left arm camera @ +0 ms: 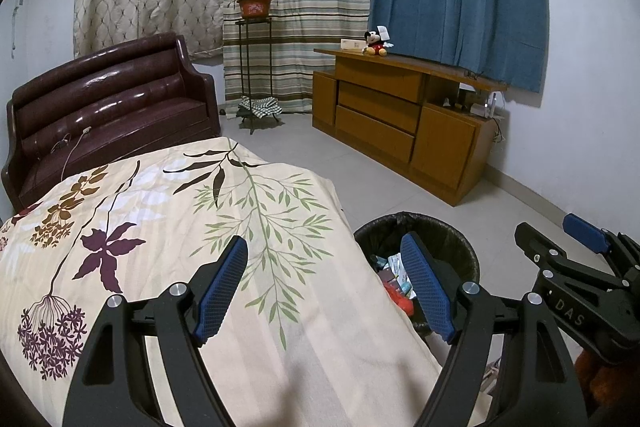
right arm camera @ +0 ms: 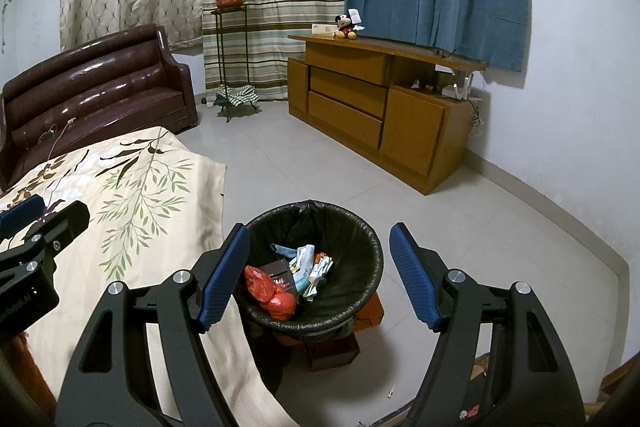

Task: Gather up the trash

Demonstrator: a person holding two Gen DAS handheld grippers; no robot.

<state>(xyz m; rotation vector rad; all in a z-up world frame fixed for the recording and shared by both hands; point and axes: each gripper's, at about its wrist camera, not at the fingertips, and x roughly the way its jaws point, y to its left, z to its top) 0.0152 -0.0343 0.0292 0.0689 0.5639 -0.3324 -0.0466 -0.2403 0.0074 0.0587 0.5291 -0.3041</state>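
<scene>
A black-lined trash bin point(right arm camera: 360, 235) stands on the floor beside the bed; it also shows in the left wrist view point(left arm camera: 456, 239). It holds a red plastic bag point(right arm camera: 272, 295), a dark box point(right arm camera: 282, 273) and several crumpled wrappers point(right arm camera: 310, 267). My right gripper point(right arm camera: 320, 275) is open and empty, held above the bin. My left gripper point(left arm camera: 326, 287) is open and empty, above the floral bedspread point(left arm camera: 180, 227) near the bed's edge. The right gripper point(left arm camera: 560, 247) shows at the right of the left wrist view, and the left gripper point(right arm camera: 44, 215) at the left of the right wrist view.
A brown leather sofa point(left arm camera: 108, 99) with a charging cable stands behind the bed. A wooden cabinet point(right arm camera: 380, 107) with a Mickey toy point(right arm camera: 348, 25) stands at the far wall. A plant stand point(right arm camera: 230, 59) is by the curtains. Orange-brown boxes point(right arm camera: 340, 343) sit under the bin. Tiled floor point(right arm camera: 460, 227) lies between.
</scene>
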